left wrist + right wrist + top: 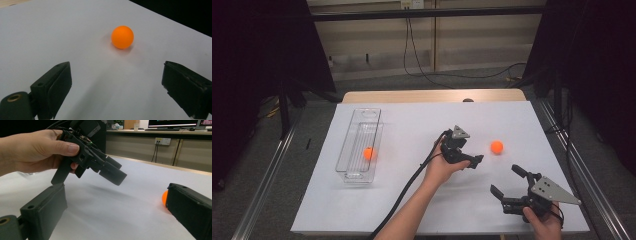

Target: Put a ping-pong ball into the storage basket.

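Now the orange ball [497, 146] is lying loose on the white sheet [412, 125], right of the table's middle, touching neither gripper. The left gripper [476, 161] is hanging just left of it and a little nearer the person, jaws standing wide apart with nothing between them; in the left gripper view the ball [122, 37] is sitting ahead of the gap and beyond the tips, slightly right of centre. The right gripper [507, 182] is resting nearer the person, below the ball in the high view, its jaws also spread wide and holding nothing. In the right gripper view its own right jaw is covering most of the ball [164, 198], leaving an orange sliver showing, while the left hand [32, 151] and its gripper [110, 171] are tilting down toward the sheet. Well apart at the left, a clear bin [343, 170] is holding a second ball [368, 153]; whether that ball is touching a wall is hard to tell through the plastic. Both forearms are being cut off by the bottom edge.
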Available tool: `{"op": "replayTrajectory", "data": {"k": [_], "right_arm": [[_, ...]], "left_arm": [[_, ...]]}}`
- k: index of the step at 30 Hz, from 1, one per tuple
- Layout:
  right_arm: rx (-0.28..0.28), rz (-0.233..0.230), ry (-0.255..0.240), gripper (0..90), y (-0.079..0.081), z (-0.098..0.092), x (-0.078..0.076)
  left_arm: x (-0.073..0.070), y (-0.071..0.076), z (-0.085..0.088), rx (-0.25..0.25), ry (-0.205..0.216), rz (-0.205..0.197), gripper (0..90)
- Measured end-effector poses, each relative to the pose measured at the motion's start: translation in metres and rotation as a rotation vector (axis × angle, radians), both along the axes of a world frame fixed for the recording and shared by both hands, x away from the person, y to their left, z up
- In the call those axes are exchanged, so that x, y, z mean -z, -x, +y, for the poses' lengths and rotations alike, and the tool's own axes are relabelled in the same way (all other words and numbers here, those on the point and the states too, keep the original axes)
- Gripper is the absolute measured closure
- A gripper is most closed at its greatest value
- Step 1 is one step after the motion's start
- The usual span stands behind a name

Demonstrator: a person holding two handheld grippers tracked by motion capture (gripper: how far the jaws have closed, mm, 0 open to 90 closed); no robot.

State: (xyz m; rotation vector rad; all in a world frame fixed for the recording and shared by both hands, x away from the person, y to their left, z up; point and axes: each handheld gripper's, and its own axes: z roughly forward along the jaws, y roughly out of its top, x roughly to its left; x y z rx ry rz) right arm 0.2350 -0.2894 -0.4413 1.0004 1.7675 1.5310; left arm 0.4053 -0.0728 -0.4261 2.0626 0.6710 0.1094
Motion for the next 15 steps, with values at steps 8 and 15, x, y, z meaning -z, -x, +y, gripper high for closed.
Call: {"op": "replayTrajectory", "data": {"k": [8,15], "right_arm": [[-0.001,0.0,0.001,2.8,0.0,0.0,0.0],[0.0,0.0,-0.001,2.8,0.0,0.0,0.0]], "left_arm": [[0.003,0.0,-0.007,-0.002,0.005,-0.006,9.4],[0.005,-0.001,-0.015,0.0,0.001,-0.008,9.4]]}}
